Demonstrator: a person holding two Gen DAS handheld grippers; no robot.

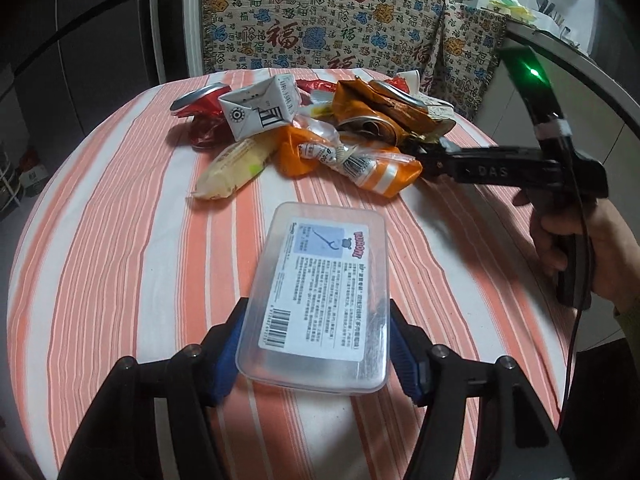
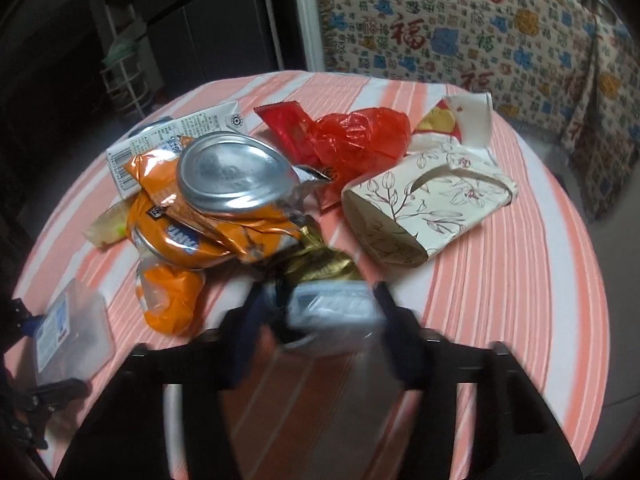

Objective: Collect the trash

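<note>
On the striped counter [image 1: 100, 240], your left tongs [image 1: 316, 344] clench a clear plastic box [image 1: 320, 296] near the trash pile [image 1: 320, 128]; your right tongs [image 2: 320, 320] grip a blurred pale packet [image 2: 332, 308] at the pile's edge.

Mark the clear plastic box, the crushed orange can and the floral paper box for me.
clear plastic box [image 1: 320, 292]: left wrist view, on its printed label.
crushed orange can [image 2: 234, 178]: right wrist view, on its silver end.
floral paper box [image 2: 424, 208]: right wrist view, on its printed side.
</note>
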